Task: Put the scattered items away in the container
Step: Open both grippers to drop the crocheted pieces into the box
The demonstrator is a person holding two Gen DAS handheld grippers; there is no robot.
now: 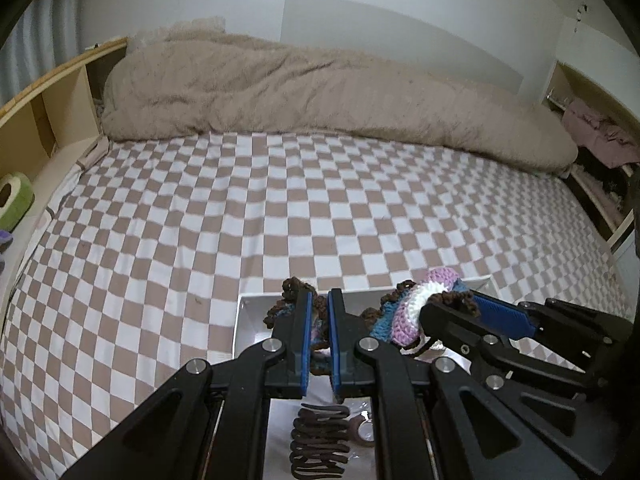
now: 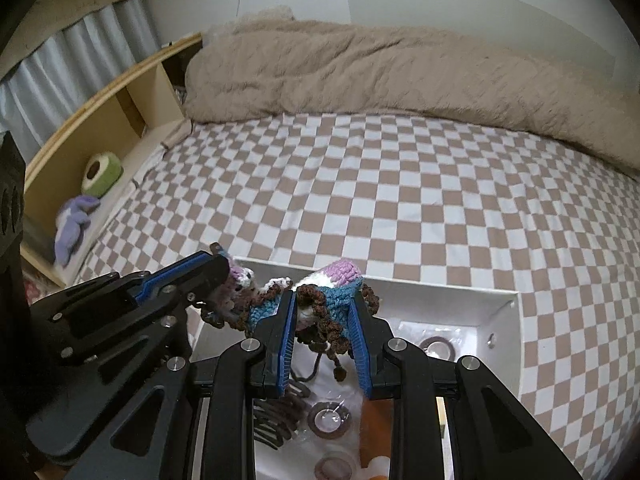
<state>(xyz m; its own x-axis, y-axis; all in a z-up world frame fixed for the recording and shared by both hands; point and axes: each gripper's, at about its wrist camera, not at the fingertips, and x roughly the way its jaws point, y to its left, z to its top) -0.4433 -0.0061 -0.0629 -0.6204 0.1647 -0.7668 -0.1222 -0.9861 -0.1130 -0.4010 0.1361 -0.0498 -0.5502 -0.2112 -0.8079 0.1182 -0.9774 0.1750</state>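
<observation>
A crocheted item in pink, white and blue yarn with a brown frilly edge hangs between both grippers above a white container. My left gripper is shut on one end of it. My right gripper is shut on the other end. The right gripper shows at the right of the left wrist view, and the left gripper at the left of the right wrist view. The container sits on the bed and holds a brown hair claw and tape rolls.
The bed has a brown and white checked sheet with a beige fluffy blanket bunched along the far side. A wooden shelf at the left holds a green roll and a purple plush toy.
</observation>
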